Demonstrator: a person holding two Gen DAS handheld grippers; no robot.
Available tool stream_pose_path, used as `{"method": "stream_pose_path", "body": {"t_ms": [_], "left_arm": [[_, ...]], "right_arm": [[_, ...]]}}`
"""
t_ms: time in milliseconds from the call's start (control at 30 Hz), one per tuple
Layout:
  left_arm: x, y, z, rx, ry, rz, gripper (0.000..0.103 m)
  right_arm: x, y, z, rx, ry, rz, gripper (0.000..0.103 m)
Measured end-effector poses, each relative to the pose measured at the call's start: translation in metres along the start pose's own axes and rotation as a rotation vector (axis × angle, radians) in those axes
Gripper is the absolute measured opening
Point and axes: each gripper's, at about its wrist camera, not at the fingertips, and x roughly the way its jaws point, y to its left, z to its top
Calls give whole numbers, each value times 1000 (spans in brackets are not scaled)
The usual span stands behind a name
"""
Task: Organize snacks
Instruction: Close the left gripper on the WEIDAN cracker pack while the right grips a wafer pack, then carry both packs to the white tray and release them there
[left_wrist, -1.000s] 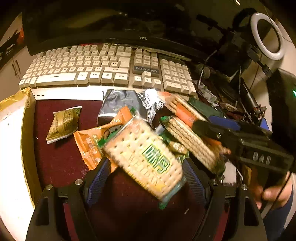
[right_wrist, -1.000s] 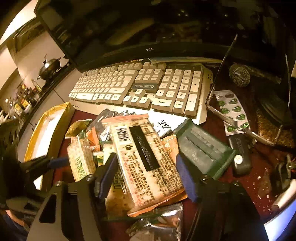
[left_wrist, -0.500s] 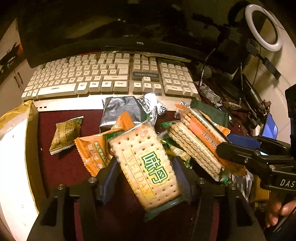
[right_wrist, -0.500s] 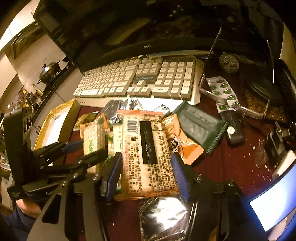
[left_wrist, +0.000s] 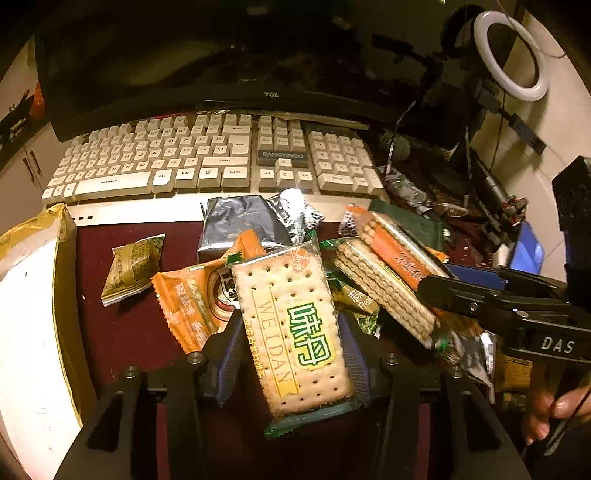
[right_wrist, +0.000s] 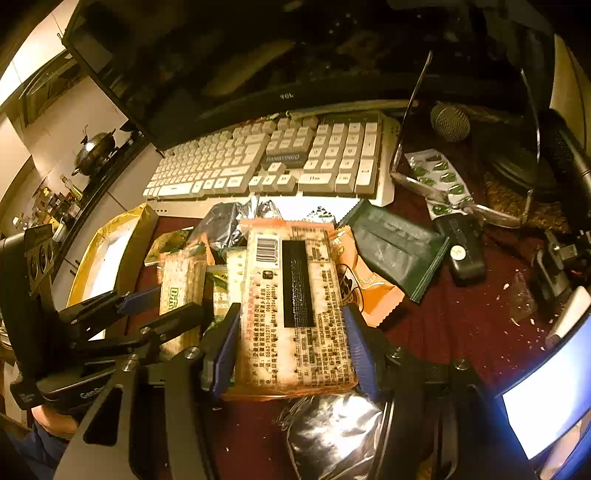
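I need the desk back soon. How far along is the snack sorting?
Early. Nothing looks sorted: packets remain heaped before the keyboard. In hand: left claw clamps the Weidan cracker pack; right claw clamps an orange-wrapped cracker pack. The pile remains.

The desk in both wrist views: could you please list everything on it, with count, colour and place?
Keyboard: one, cream, behind the snacks.
Monitor: one, black, behind the keyboard.
Weidan crackers: one, pale with a green label, between the left gripper's pads.
Orange cracker pack: one, barcode side up, between the right gripper's pads.
Orange packet: one, left of the Weidan crackers.
Olive packet: one, alone at the left.
Foil bag: one, silver, before the keyboard.
Green pouch: one, dark, right of the pile.
Pill strip: one, green pills, far right.
Microphone: one, grey, back right.
Ring light: one, white, top right.
Left gripper: black, just closed on the crackers.
Right gripper: black, closed on its pack.
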Motion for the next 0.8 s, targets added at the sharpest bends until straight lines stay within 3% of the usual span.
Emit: {"method": "stream_pose_path", "body": {"t_ms": [433,800], "left_arm": [[-32,8,-3,-26,-43,-42,53],[-70,54,-9,-112,-98,-30,53]], "right_arm": [[-18,9,-2,30,-57,69,53],[-18,59,3,-38,-56,161,53]]}}
